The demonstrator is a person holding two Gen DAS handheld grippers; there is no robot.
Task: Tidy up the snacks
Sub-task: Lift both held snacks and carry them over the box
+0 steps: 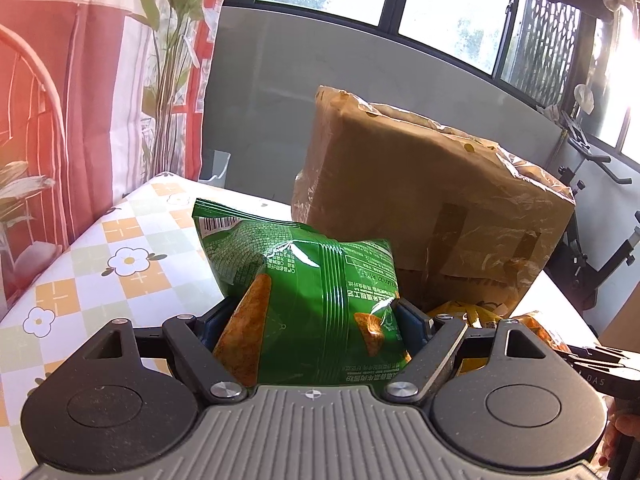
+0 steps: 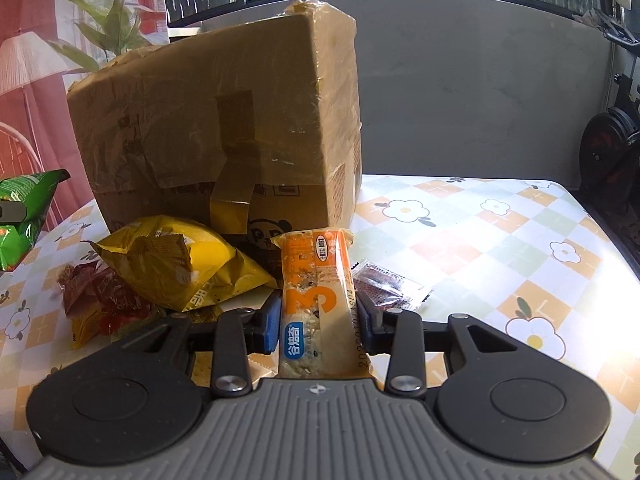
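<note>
My left gripper (image 1: pixel 316 320) is shut on a green chip bag (image 1: pixel 296 276) and holds it above the flowered table (image 1: pixel 100 264), left of the taped cardboard box (image 1: pixel 432 208). The green bag also shows at the left edge of the right wrist view (image 2: pixel 24 216). My right gripper (image 2: pixel 318 320) is shut on an orange and white snack bar (image 2: pixel 316 292), held upright in front of the cardboard box (image 2: pixel 216 128). A yellow bag (image 2: pixel 180 264), red wrappers (image 2: pixel 100 296) and a small dark red packet (image 2: pixel 384 284) lie on the table by the box.
The checked flower tablecloth (image 2: pixel 500 240) stretches to the right of the box. A grey wall panel (image 2: pixel 480 80) stands behind the table. Exercise equipment (image 1: pixel 592 240) is beyond the table's far right side. A printed curtain (image 1: pixel 60 120) hangs at the left.
</note>
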